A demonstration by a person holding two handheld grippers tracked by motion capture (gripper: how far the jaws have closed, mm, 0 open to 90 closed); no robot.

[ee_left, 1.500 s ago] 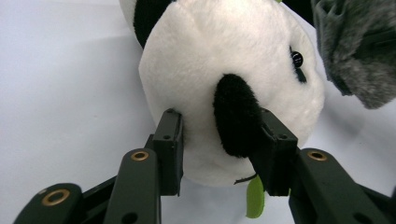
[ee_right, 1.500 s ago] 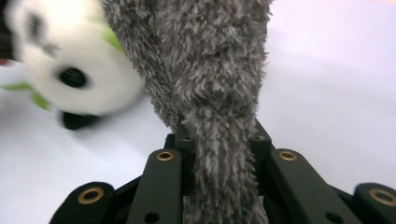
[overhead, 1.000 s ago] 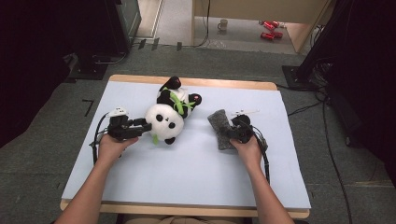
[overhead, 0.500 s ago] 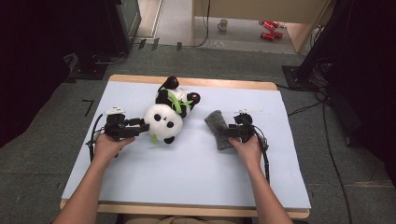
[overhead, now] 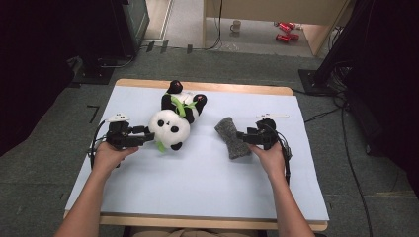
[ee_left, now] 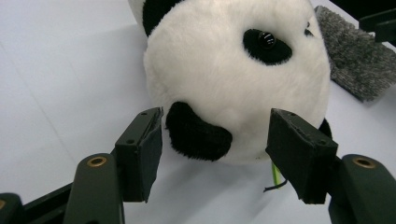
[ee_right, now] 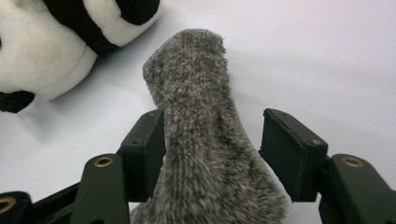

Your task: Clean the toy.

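**Both jaws parted beside the plush panda and the grey sock**

My left gripper [overhead: 146, 136] rests at the left of the white tabletop [overhead: 197, 187], its jaws standing apart and having just been opening; the panda's head [ee_left: 229, 74] lies just ahead of them, unpressed by either pad. My right gripper [overhead: 242, 137] sits at the right, jaws likewise just opened, with the fuzzy grey sock [ee_right: 201, 140] lying between them, brushing one pad and clear of the other. The panda [overhead: 174, 121] lies on its back, near the sock but apart
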